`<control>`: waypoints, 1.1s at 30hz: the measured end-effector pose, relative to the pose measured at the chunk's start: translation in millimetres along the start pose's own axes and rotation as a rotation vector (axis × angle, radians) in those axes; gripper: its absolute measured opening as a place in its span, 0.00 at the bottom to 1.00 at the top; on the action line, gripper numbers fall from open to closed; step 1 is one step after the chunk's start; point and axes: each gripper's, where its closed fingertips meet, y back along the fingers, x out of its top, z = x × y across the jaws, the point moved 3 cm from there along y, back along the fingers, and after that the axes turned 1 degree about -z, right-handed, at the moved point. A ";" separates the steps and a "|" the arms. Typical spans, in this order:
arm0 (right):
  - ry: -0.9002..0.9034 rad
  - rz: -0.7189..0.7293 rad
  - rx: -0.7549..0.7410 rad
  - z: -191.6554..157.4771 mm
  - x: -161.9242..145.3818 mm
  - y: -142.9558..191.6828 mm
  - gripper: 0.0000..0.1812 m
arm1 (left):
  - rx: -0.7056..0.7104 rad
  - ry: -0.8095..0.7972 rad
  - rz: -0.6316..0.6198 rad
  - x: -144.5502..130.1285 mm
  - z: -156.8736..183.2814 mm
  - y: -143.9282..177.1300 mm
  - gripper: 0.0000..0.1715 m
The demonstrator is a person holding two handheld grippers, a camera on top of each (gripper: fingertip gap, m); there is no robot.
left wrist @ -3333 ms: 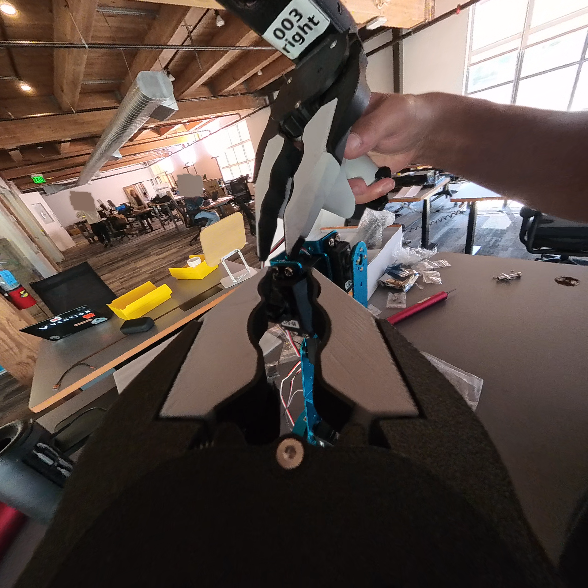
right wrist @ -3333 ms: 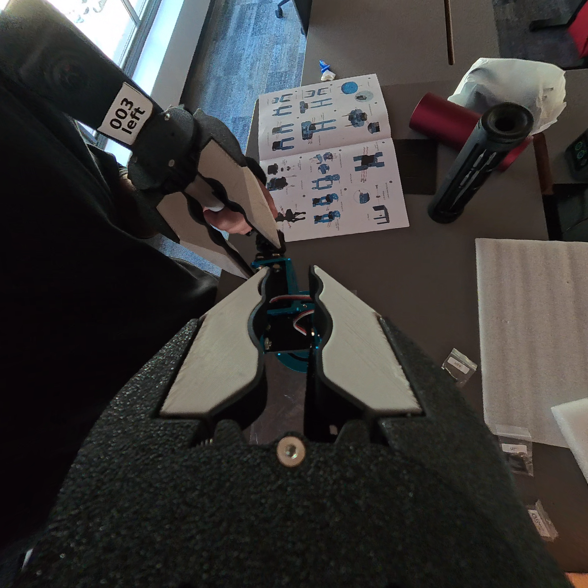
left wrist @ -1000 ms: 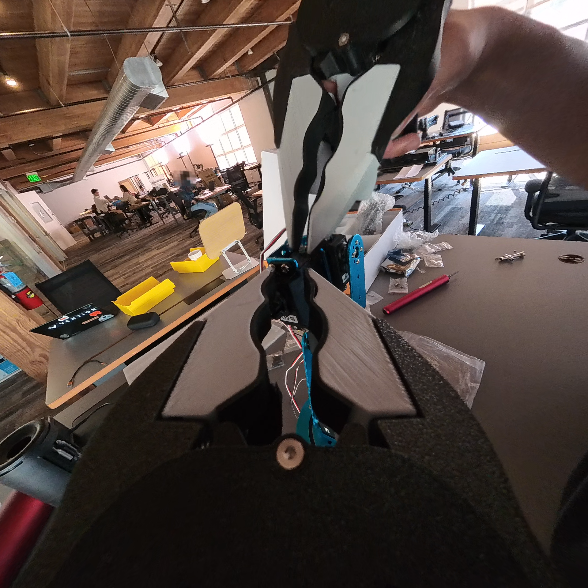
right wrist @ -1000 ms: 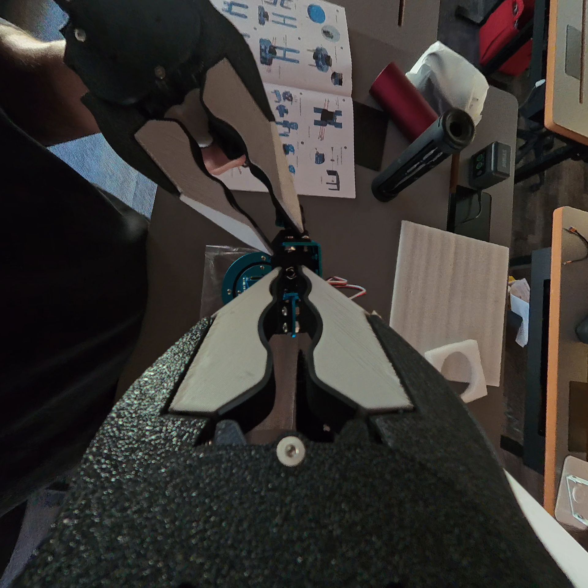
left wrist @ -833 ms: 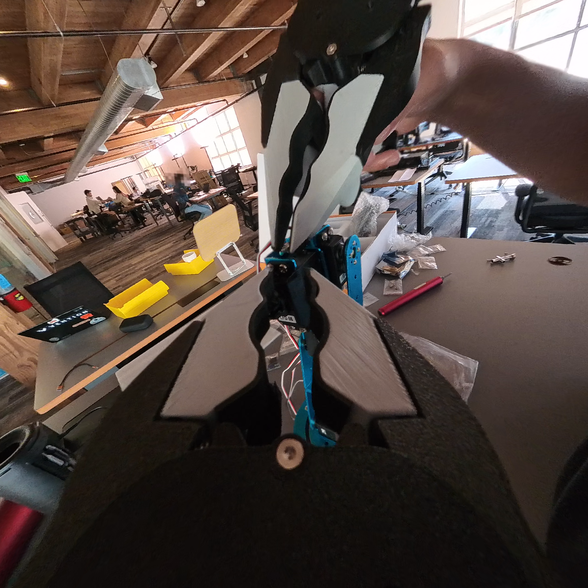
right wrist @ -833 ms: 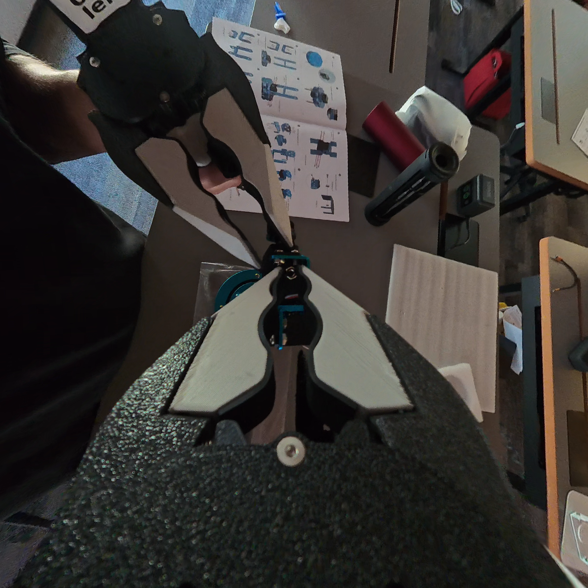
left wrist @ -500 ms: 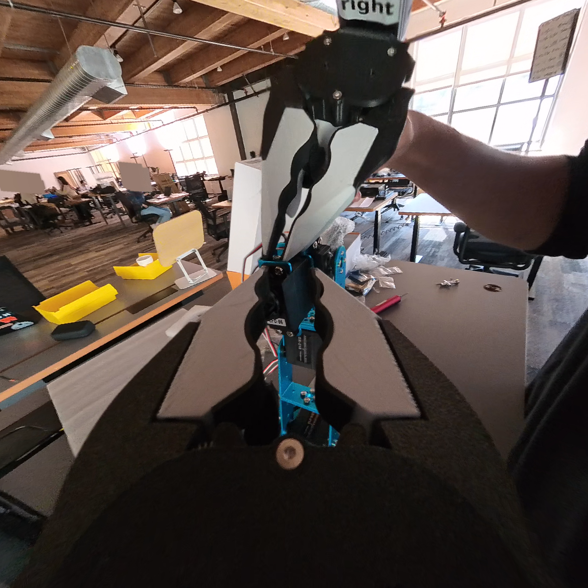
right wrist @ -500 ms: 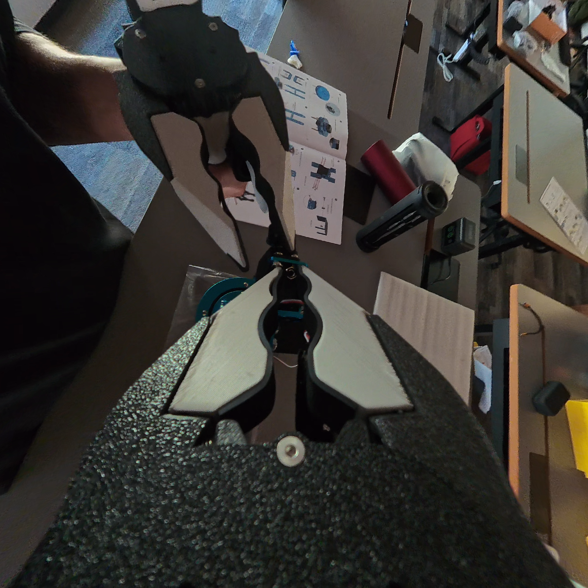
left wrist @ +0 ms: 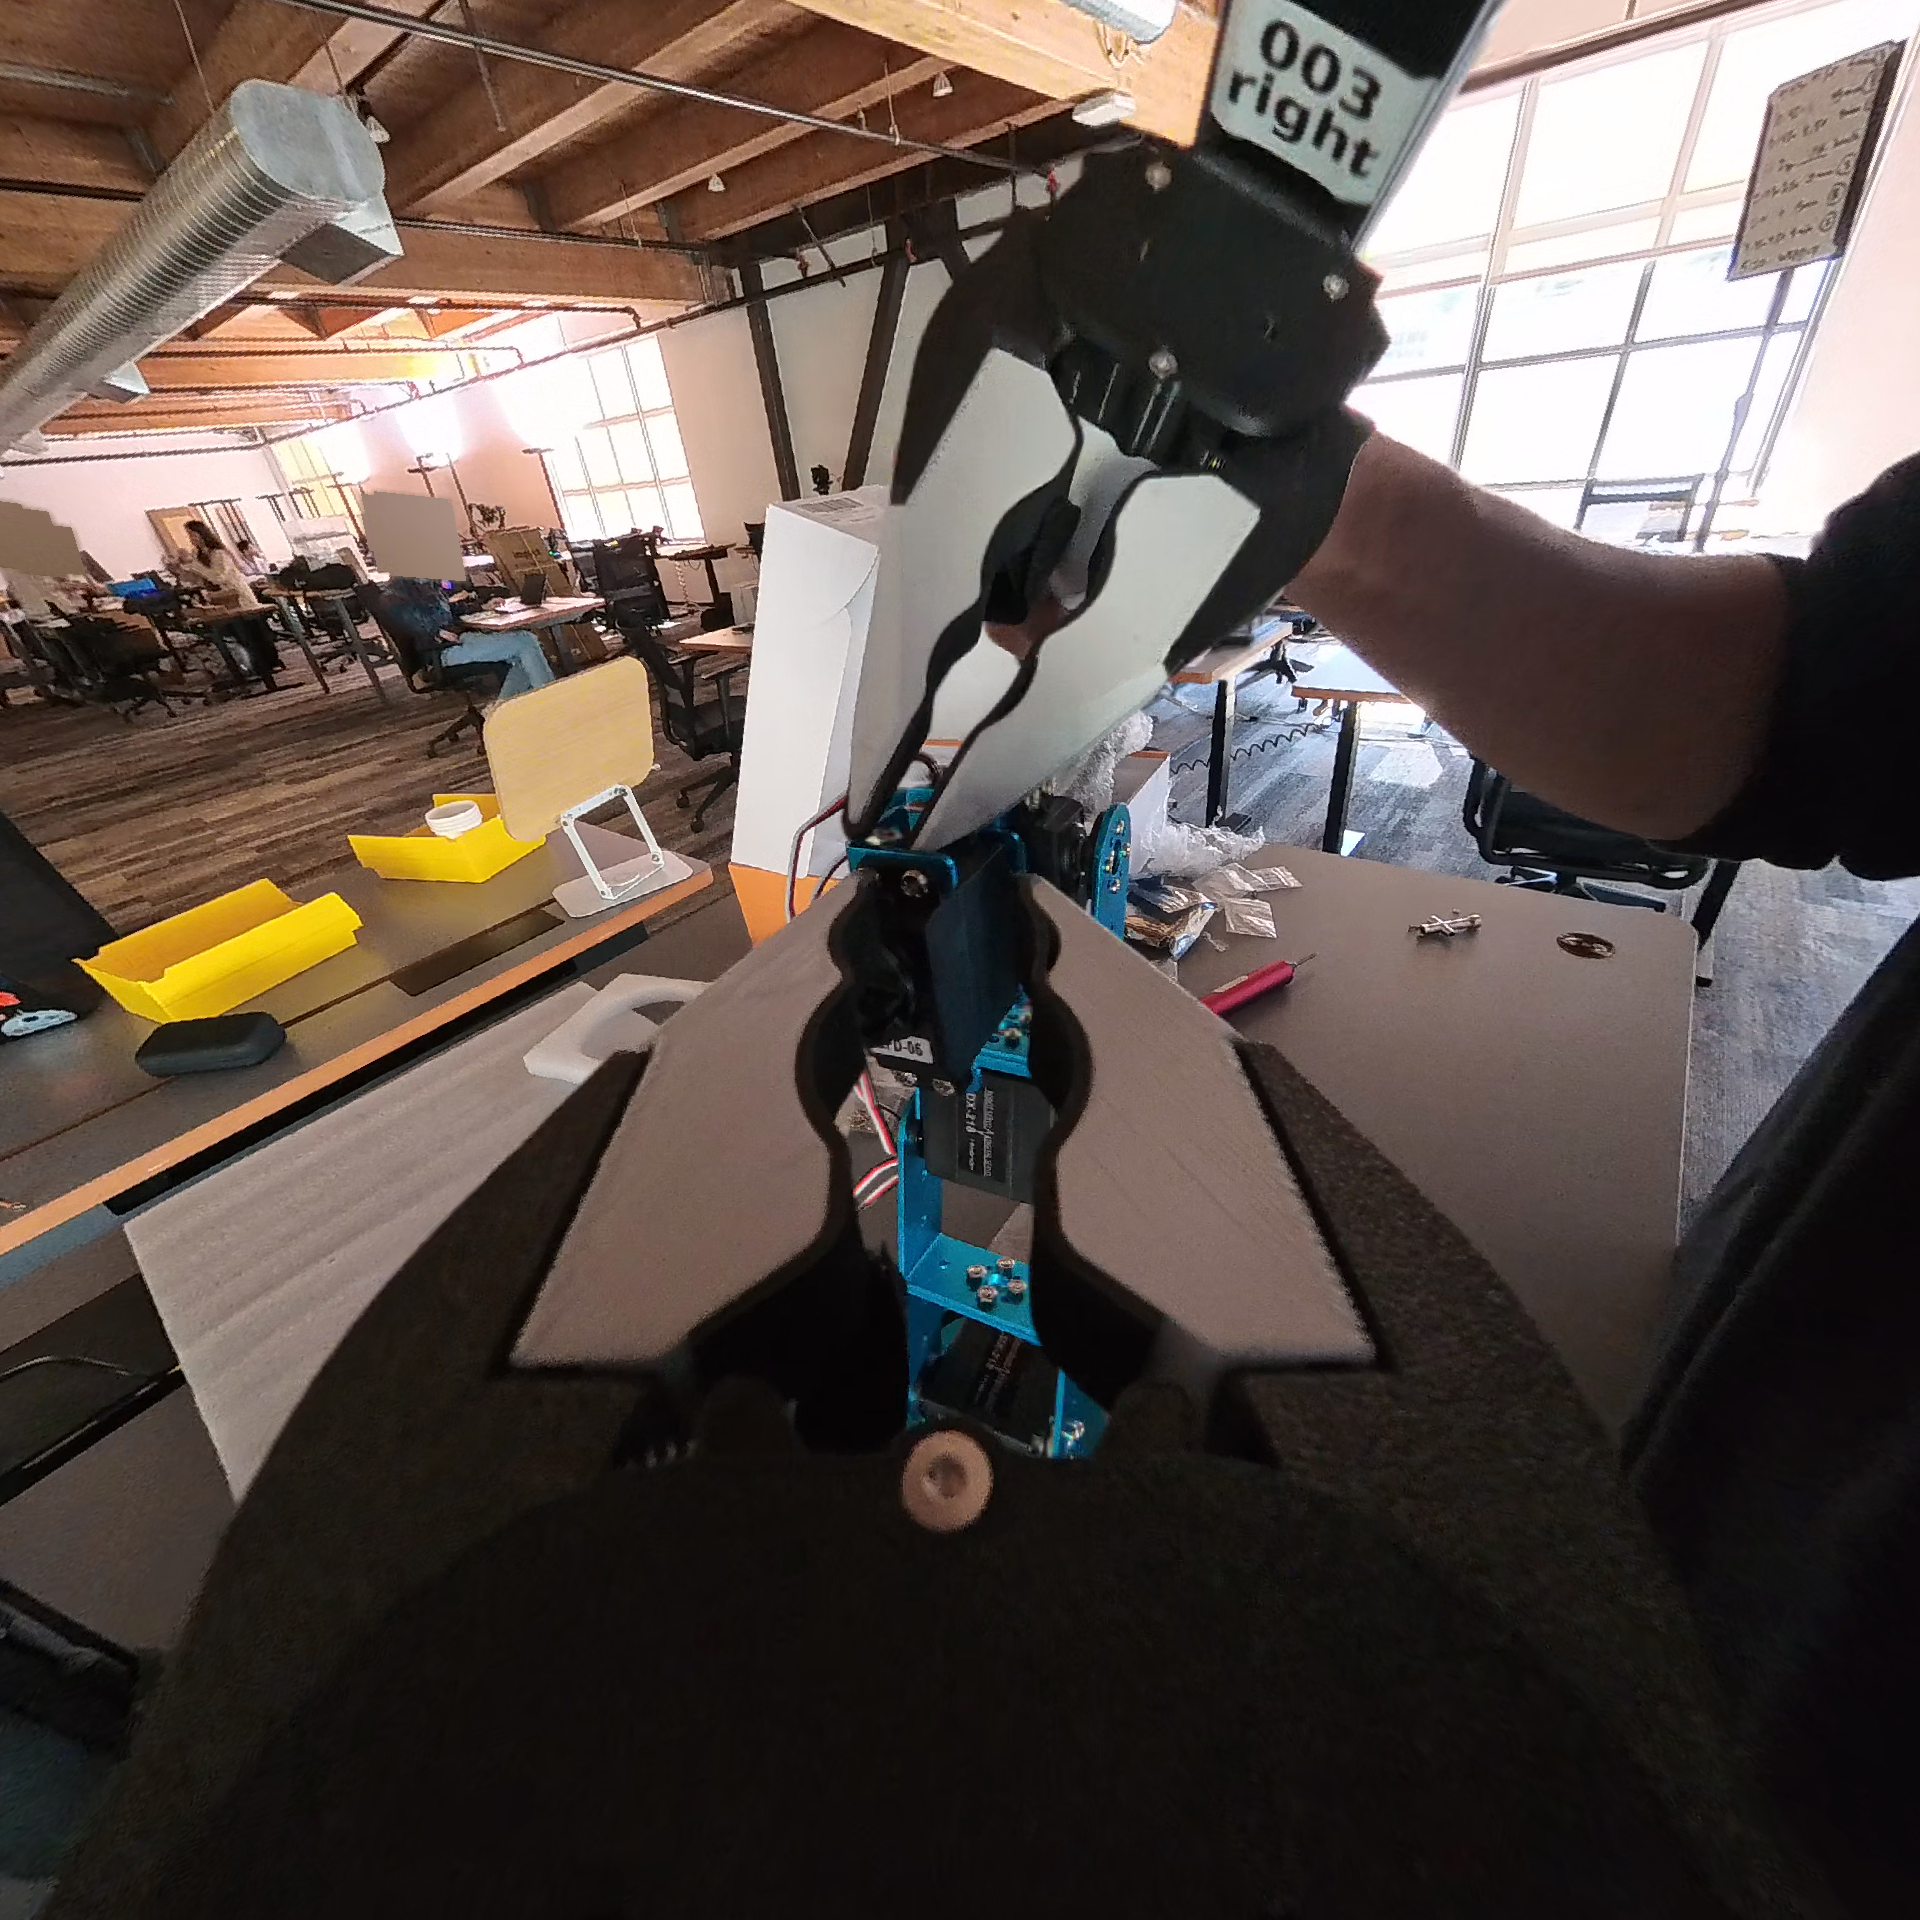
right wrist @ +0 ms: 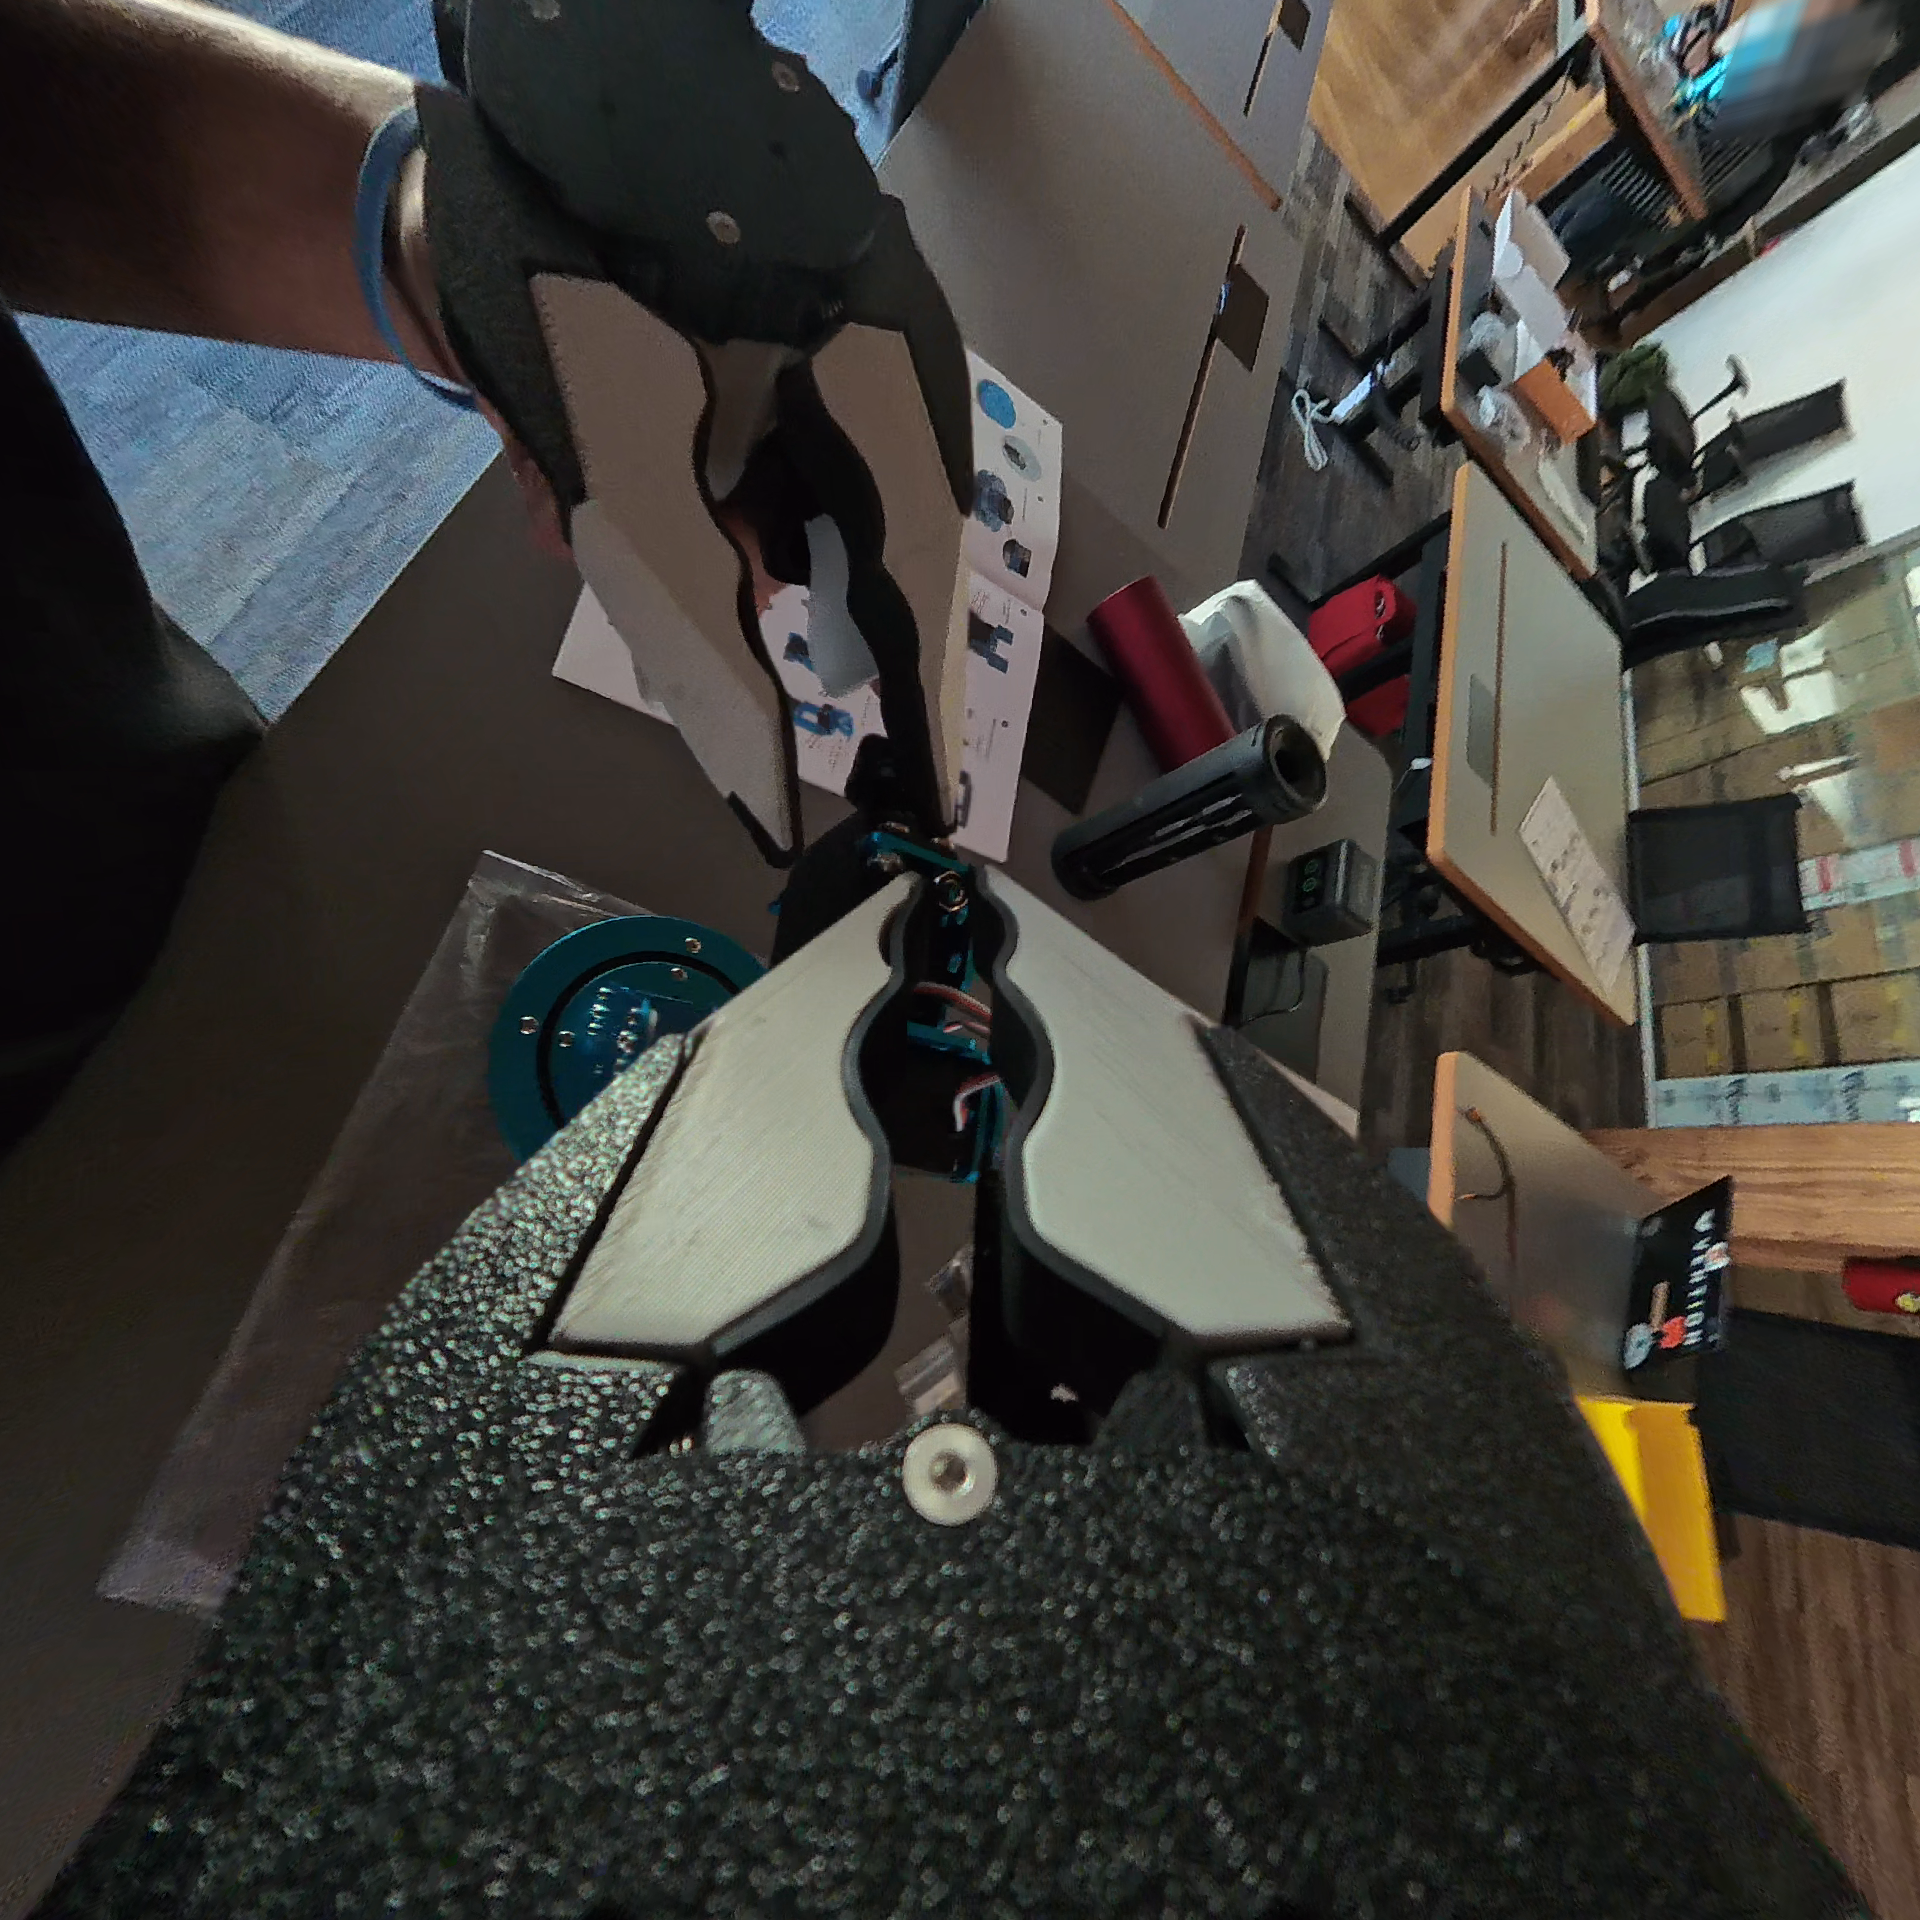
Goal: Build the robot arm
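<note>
A small blue metal robot arm (left wrist: pixel 940 1262) with black servos (left wrist: pixel 971 966) stands on a round blue base (right wrist: pixel 613 1023) on the dark table (left wrist: pixel 1455 1091). My left gripper (left wrist: pixel 940 888) is shut on the arm's upper black servo from the side. My right gripper (right wrist: pixel 948 878) comes down from above and is shut on the blue bracket at the arm's top (right wrist: pixel 935 1034). The two grippers' tips nearly touch. The right gripper also shows in the left wrist view (left wrist: pixel 891 831), and the left gripper in the right wrist view (right wrist: pixel 862 831). Red and white servo wires hang beside the arm.
A clear plastic bag (right wrist: pixel 343 1195) lies under the base. An open picture booklet (right wrist: pixel 1013 582), a red cylinder (right wrist: pixel 1153 655) and a black tube (right wrist: pixel 1195 805) lie beyond. A white foam sheet (left wrist: pixel 364 1195), a red screwdriver (left wrist: pixel 1252 982), small parts bags (left wrist: pixel 1226 894) and a white box (left wrist: pixel 810 665) are nearby. The tips of both grippers are at nearly the same place.
Both grippers kept their hold while the arm's top swung round. The right gripper now leans in from the upper right, and more of the servo side faces my left camera.
</note>
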 end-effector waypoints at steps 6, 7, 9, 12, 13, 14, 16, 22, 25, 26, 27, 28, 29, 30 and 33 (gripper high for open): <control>0.091 0.039 -0.026 -1.7 -1.0 1.2 0.04 | 0.003 0.013 -0.004 1.0 1.4 -1.1 0.15; 0.084 0.047 -0.021 -1.6 -1.3 1.4 0.04 | 0.006 0.013 -0.003 1.2 1.5 -1.4 0.15; 0.024 0.056 0.003 -2.1 -1.7 2.2 0.04 | 0.010 0.018 -0.003 1.3 1.5 -1.6 0.15; -0.059 0.066 0.052 -2.5 -2.0 1.9 0.04 | 0.022 0.021 -0.005 1.5 1.6 -1.5 0.15; -0.063 0.073 0.057 -2.2 -2.0 1.9 0.04 | 0.027 0.023 -0.005 1.5 1.7 -1.6 0.15; -0.061 0.076 0.054 -1.7 -1.7 1.9 0.03 | 0.032 0.024 -0.005 1.4 1.8 -1.8 0.15; -0.037 0.085 0.036 -1.5 -1.1 2.0 0.04 | 0.039 0.028 -0.005 1.6 2.2 -1.5 0.16; -0.001 0.122 0.003 0.7 0.0 1.2 0.04 | 0.031 0.072 0.017 2.1 2.9 -1.2 0.16; -0.047 0.156 0.068 0.8 -1.7 0.0 0.04 | 0.021 0.090 0.025 1.9 2.5 -0.8 0.16; -0.081 0.172 0.100 1.4 -2.6 -0.5 0.04 | 0.019 0.095 0.027 1.9 2.5 -0.7 0.16; -0.116 0.187 0.138 2.3 -3.5 -0.7 0.04 | 0.018 0.098 0.028 1.8 2.6 -0.9 0.15; -0.149 0.200 0.174 3.4 -4.0 -0.9 0.04 | 0.018 0.100 0.028 1.7 2.8 -1.1 0.15; -0.177 0.210 0.207 4.3 -4.3 -1.1 0.04 | 0.020 0.098 0.027 1.7 2.8 -1.2 0.15; -0.198 0.217 0.237 5.0 -4.3 -1.3 0.04 | 0.024 0.095 0.026 1.6 2.8 -1.3 0.15; -0.230 0.231 0.284 6.1 -4.2 -1.9 0.04 | 0.032 0.092 0.024 1.3 3.0 -1.1 0.15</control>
